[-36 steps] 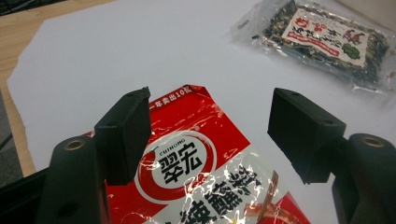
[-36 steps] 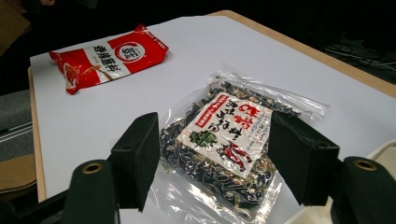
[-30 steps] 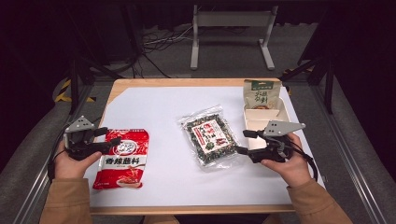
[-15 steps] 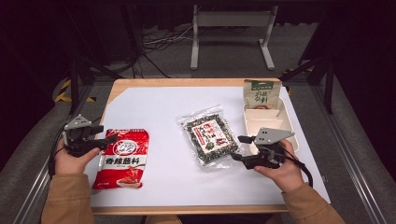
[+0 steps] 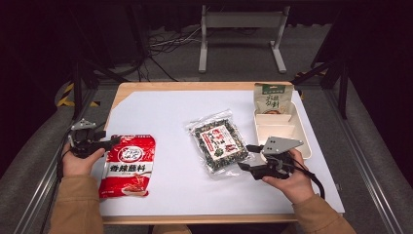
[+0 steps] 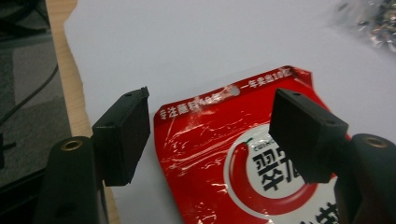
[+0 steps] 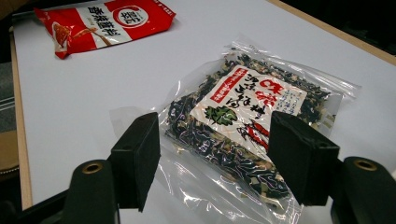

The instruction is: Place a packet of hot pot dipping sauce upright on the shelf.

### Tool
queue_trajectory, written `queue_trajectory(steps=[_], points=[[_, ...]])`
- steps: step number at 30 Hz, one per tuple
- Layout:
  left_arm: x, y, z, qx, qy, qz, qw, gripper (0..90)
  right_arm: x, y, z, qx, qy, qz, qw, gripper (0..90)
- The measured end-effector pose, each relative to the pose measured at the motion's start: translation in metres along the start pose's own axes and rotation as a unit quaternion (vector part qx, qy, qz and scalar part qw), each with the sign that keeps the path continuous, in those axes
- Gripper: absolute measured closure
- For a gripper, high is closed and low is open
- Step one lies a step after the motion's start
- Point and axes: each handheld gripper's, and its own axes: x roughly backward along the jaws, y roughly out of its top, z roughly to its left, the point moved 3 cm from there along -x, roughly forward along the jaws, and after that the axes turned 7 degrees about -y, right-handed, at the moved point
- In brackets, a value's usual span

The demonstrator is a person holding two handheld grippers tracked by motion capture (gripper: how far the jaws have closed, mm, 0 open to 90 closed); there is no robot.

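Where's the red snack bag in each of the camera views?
High view: the red bag lies at the table's left, beside the left gripper.
Left gripper view: the red bag fills the centre, between the open fingers.
Right gripper view: top left.
Shared landmark: the clear seaweed bag.

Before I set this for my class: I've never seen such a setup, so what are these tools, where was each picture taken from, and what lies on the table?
A person sits at a table holding a two-jaw hand tool in each hand.

The high view looks down from above. The other two come from cameras riding on the tools, looking along their black jaws.

The left gripper is open, its jaws either side of the top edge of a red sauce packet. The right gripper is open too, facing a clear bag of dark dried food.

At the right side sit a cream divided tray and, behind it, a green pouch.

Nothing is held yet.
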Motion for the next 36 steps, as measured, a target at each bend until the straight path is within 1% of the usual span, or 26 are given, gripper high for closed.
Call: queue_trajectory(steps=[1,3,6,8,9,11,12,14,15,16,17,19,22,23,24,25,30,34,36], points=[[-0.002,0.000,0.002,0.006,0.000,0.002,1.0000,30.2,-0.001,-0.001,0.000,-0.001,-0.001,0.001,1.0000,34.5],[-0.004,-0.001,0.006,0.011,-0.006,0.008,0.9999,30.9,-0.002,-0.001,0.000,-0.002,-0.001,0.002,1.0000,34.5],[-0.008,-0.003,0.011,0.023,-0.006,0.009,0.9997,31.4,-0.003,-0.002,0.001,-0.003,0.000,0.003,1.0000,34.5],[-0.011,-0.003,0.013,0.029,-0.017,0.006,0.9994,32.5,-0.003,-0.002,0.001,-0.003,0.001,0.003,1.0000,34.5],[-0.013,-0.003,0.014,0.026,-0.023,0.002,0.9994,33.7,-0.004,-0.002,0.001,-0.004,0.001,0.003,1.0000,34.5],[-0.018,-0.002,0.015,0.020,-0.022,0.005,0.9995,34.8,-0.005,-0.002,0.001,-0.005,0.003,0.004,1.0000,34.5],[-0.019,-0.002,0.015,0.026,-0.024,0.007,0.9993,34.9,-0.006,-0.003,0.002,-0.007,0.006,0.004,0.9999,34.5],[-0.023,-0.003,0.017,0.030,-0.029,0.011,0.9991,35.0,-0.008,-0.003,0.002,-0.012,0.013,0.004,0.9998,34.5],[-0.023,-0.004,0.019,0.029,-0.026,0.016,0.9991,35.0,-0.008,-0.003,0.003,-0.011,0.014,0.004,0.9998,34.5],[-0.025,-0.004,0.019,0.036,-0.029,0.015,0.9988,34.7,-0.009,-0.003,0.003,-0.010,0.014,0.005,0.9998,34.5],[-0.026,-0.005,0.020,0.034,-0.030,0.019,0.9988,34.3,-0.009,-0.003,0.003,-0.011,0.015,0.005,0.9998,34.5],[-0.028,-0.006,0.021,0.039,-0.037,0.022,0.9983,34.1,-0.009,-0.003,0.003,-0.011,0.016,0.005,0.9998,34.5],[-0.031,-0.007,0.021,0.039,-0.045,0.028,0.9978,35.0,-0.010,-0.003,0.004,-0.011,0.016,0.007,0.9998,34.3],[-0.032,-0.007,0.021,0.043,-0.057,0.031,0.9969,36.7,-0.010,-0.003,0.004,-0.011,0.016,0.007,0.9998,34.3],[-0.032,-0.008,0.022,0.045,-0.059,0.032,0.9967,39.0,-0.010,-0.004,0.004,-0.011,0.016,0.007,0.9998,34.3],[-0.033,-0.009,0.022,0.045,-0.058,0.035,0.9967,39.4,-0.010,-0.004,0.004,-0.011,0.016,0.007,0.9998,34.3],[-0.031,-0.009,0.022,0.038,-0.056,0.037,0.9970,50.6,-0.009,-0.004,0.004,-0.011,0.017,0.007,0.9998,33.9],[-0.031,-0.010,0.021,0.022,-0.043,0.046,0.9978,64.4,-0.010,-0.004,0.002,-0.016,0.017,0.008,0.9997,33.9],[-0.031,-0.010,0.019,0.023,-0.043,0.045,0.9978,71.8,-0.010,-0.005,0.002,-0.020,0.019,0.007,0.9996,33.9]])
